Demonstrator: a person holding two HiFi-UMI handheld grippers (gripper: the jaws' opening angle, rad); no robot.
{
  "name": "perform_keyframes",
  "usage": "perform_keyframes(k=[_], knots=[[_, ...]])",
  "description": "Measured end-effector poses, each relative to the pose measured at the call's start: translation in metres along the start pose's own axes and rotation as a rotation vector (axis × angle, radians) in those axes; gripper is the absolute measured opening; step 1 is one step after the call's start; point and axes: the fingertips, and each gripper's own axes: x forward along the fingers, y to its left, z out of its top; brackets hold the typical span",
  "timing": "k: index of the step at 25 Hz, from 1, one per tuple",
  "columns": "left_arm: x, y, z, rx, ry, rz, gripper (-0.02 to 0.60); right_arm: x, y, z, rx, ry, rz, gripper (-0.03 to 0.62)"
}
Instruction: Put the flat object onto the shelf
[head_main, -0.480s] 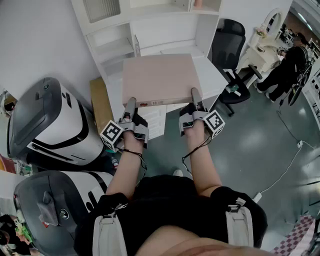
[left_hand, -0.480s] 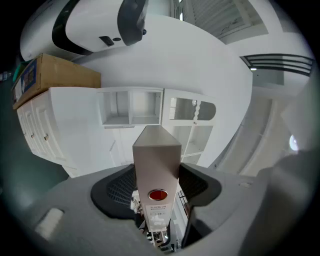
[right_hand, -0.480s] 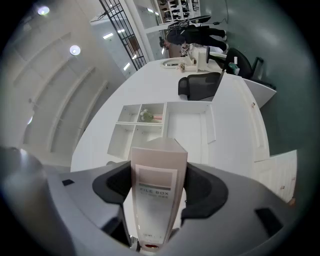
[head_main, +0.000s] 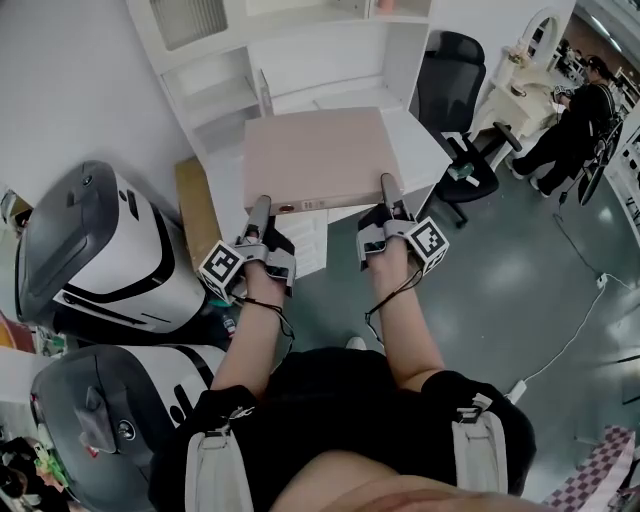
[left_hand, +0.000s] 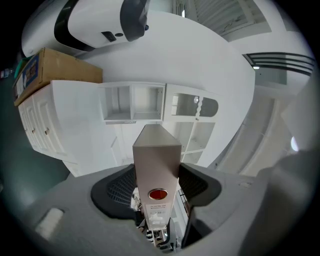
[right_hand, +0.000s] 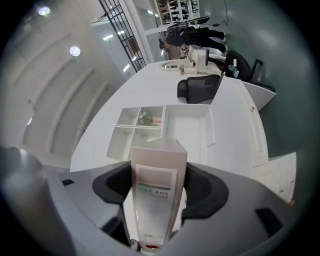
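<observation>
Pink-beige file box (head_main: 315, 160) is held flat over the white table (head_main: 415, 140). The left gripper (head_main: 260, 208) and right gripper (head_main: 388, 190) each pinch its near edge, one towards each corner. Its far edge faces the open compartments of the white shelf (head_main: 300, 70). A black chair (head_main: 455, 75) stands to the right.

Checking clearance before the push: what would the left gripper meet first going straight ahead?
The left gripper is shut on the file box, whose far end leads. Straight ahead, that end would likely meet the white shelf unit first, though depth is unclear.
</observation>
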Motion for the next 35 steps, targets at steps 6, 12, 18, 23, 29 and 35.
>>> perform_keyframes(k=[6,12,18,23,29,35], knots=[[0.016,0.0,-0.015,0.007,-0.005,-0.004,0.275,0.004,-0.004,0.021,0.001,0.0,0.009,0.29],[0.049,-0.011,-0.06,0.014,-0.018,-0.023,0.273,0.017,0.003,0.075,0.0,0.013,0.04,0.29],[0.075,-0.013,-0.085,0.045,-0.062,-0.037,0.27,0.033,-0.005,0.111,0.002,0.052,0.062,0.293],[0.093,-0.004,-0.104,0.046,-0.075,-0.02,0.267,0.042,-0.015,0.135,0.007,0.056,0.045,0.291],[0.12,0.005,-0.113,0.038,-0.07,-0.007,0.262,0.056,-0.029,0.157,-0.009,0.069,0.044,0.291],[0.157,0.015,-0.118,0.022,-0.055,-0.025,0.262,0.084,-0.036,0.18,-0.046,0.069,0.061,0.29]])
